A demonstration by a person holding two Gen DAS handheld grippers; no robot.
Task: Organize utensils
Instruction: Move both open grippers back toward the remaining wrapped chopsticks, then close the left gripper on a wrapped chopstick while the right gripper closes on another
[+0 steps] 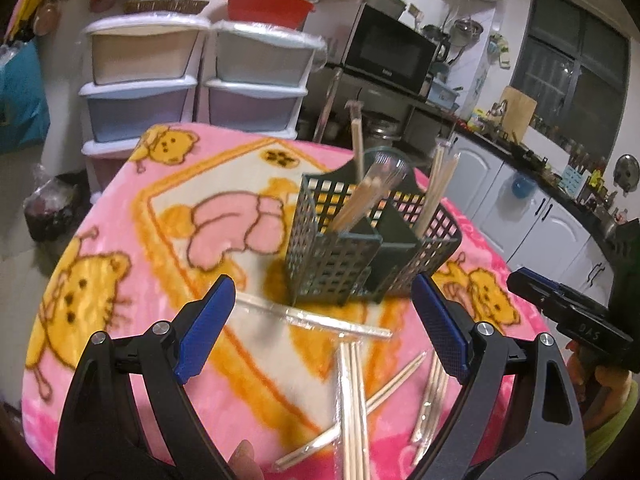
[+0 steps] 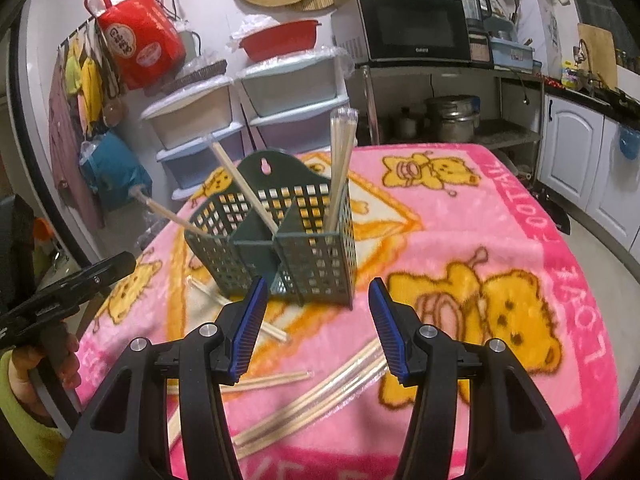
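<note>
Left wrist view looks over a desk (image 1: 132, 248) covered with a pink blanket, where a dark green holder (image 1: 360, 248) with latticed walls and inner dividers stands upright near the middle. Several pairs of chopsticks (image 1: 362, 200) already stand in its compartments, some leaning out over the rim; the right wrist view shows one pair propped in the right-hand compartment (image 2: 340, 168) and others slanting out to the left. That part of the job looks done.

What is left lies flat on the blanket in front of the holder: loose chopsticks (image 1: 352, 396), some in clear wrappers, crossing one another between the holder and the near edge. The same scatter (image 2: 320, 392) shows in the right wrist view.

The left hand-held gripper (image 1: 320, 328) has its jaws spread wide with nothing between the pads, hanging just above the loose pile. The right hand-held gripper (image 2: 316, 324) has its jaws partly apart and is also empty, poised near the holder's front and above the chopsticks.

I judge the task roughly half finished, with neither hand yet carrying anything.
</note>
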